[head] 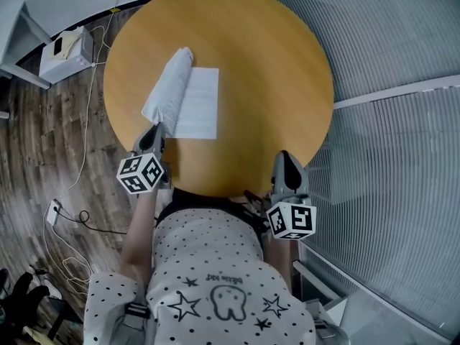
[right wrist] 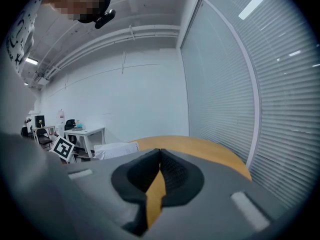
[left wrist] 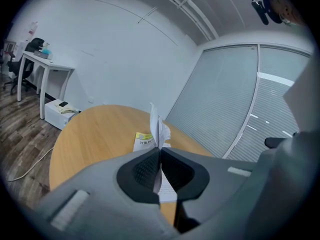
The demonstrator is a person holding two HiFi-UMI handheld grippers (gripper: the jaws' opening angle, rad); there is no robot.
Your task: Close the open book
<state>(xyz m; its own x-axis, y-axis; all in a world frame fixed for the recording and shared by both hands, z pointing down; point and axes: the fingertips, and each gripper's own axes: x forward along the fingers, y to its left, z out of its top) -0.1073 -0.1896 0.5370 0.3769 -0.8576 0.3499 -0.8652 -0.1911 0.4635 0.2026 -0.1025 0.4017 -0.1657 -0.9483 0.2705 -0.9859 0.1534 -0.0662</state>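
Head view, I see one white open book [head: 198,108] on one round tan wooden table [head: 273,77], two grippers, left gripper [head: 153,136] pinching its raised pages [head: 169,88] (left half), right gripper [head: 286,161] closed, empty.

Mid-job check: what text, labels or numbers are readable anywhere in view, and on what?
Nothing reads clearly.
Book, yellow label on its page: dark print, too small to read.
Shirt, line of print above the tooth drawing: too blurred to read.
Marker cubes on left gripper and right gripper: square patterns, no words.
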